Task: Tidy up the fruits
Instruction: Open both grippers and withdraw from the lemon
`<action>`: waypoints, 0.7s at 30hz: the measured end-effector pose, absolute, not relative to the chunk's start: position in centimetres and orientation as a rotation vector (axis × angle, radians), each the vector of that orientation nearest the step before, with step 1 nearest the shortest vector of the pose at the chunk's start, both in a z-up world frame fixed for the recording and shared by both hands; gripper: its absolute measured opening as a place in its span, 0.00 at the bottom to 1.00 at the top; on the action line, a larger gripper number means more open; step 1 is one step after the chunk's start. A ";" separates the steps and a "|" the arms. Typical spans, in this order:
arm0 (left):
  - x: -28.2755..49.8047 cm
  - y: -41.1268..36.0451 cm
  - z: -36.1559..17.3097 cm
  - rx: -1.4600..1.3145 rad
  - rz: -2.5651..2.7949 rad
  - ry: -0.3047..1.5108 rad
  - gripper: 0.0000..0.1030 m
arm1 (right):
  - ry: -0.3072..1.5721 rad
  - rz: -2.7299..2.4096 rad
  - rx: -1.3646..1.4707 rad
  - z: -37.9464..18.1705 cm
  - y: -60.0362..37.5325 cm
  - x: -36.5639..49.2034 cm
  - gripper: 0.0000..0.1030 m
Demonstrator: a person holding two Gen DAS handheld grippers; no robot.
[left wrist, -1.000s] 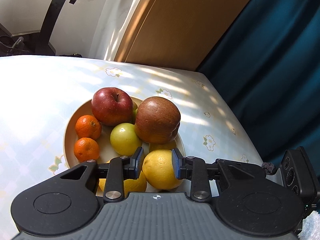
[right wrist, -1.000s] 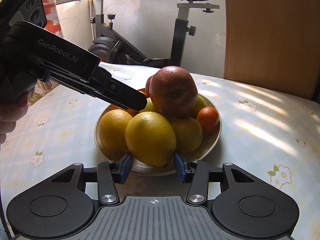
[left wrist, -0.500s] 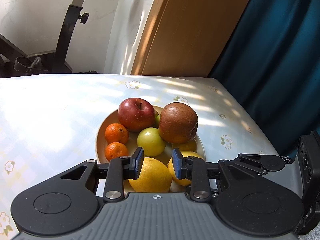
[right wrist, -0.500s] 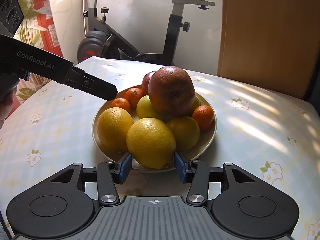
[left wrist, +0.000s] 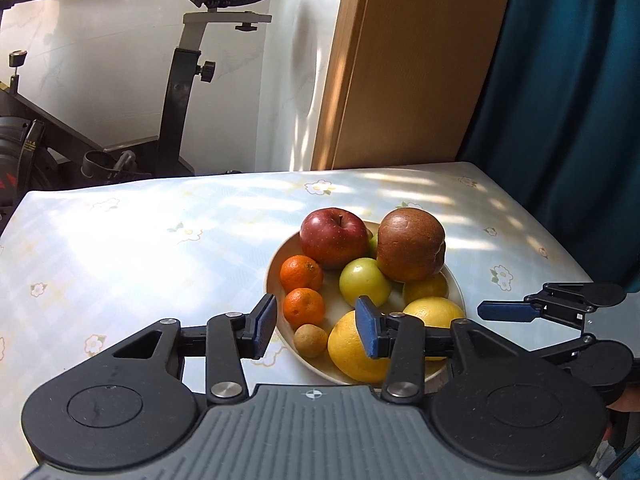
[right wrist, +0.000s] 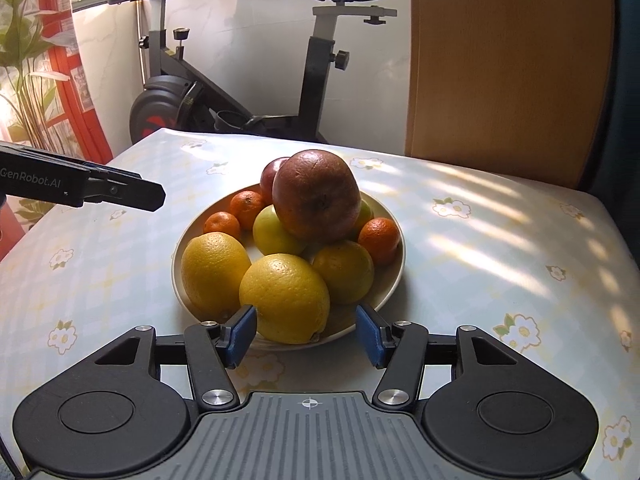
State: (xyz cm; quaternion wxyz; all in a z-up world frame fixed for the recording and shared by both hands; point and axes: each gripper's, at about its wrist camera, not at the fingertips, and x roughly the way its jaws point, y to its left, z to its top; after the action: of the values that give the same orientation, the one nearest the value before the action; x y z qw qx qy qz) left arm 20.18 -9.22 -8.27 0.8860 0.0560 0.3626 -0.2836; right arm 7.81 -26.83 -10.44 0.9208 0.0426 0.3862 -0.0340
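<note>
"GenRobot.AI" marks the left claw (right wrist: 154, 200); both claws opening, empty, right claw (right wrist: 306, 332).

Heaped fruit plate (left wrist: 276, 276) beyond opening left tool (left wrist: 316, 326)

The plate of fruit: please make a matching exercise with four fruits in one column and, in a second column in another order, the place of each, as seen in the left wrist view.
Things:
1. red apple
2. big brown fruit
3. small brown fruit
4. green fruit

Places on the plate:
A. near rim, just past the left gripper, whose jaws are opening with nothing between them
B. far left side, stem up
C. middle, between the mandarins and the brown fruit
D. far right, piled on top of other fruit

Pairs: 1-B, 2-D, 3-A, 4-C
</note>
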 end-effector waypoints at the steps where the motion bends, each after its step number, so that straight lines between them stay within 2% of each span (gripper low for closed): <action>1: 19.9 -9.1 -8.2 0.124 -0.582 0.748 0.53 | 0.788 -0.073 0.086 -10.3 -26.8 7.8 0.58; 5: 19.0 -8.4 -7.9 0.132 -0.560 0.725 0.71 | 0.772 -0.084 0.086 -9.8 -26.7 7.7 0.68; 7: 18.6 -8.0 -7.8 0.127 -0.553 0.721 0.83 | 0.764 -0.093 0.084 -9.6 -26.6 7.6 0.77; 10: 18.4 -7.5 -7.5 0.119 -0.547 0.717 0.92 | 0.750 -0.105 0.087 -9.2 -26.6 7.5 0.89; 14: 18.0 -7.4 -7.4 0.145 -0.535 0.720 0.95 | 0.733 -0.115 0.114 -8.7 -26.6 7.3 1.00; 21: 17.0 -6.5 -6.9 0.111 -0.494 0.686 1.00 | 0.712 -0.113 0.151 -7.8 -26.7 7.0 1.00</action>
State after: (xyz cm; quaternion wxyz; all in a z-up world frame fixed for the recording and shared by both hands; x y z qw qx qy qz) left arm 17.03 -6.50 -6.91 0.9105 0.0536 0.3327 -0.2396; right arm 6.96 -26.70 -7.82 0.9330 0.0738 0.3478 -0.0551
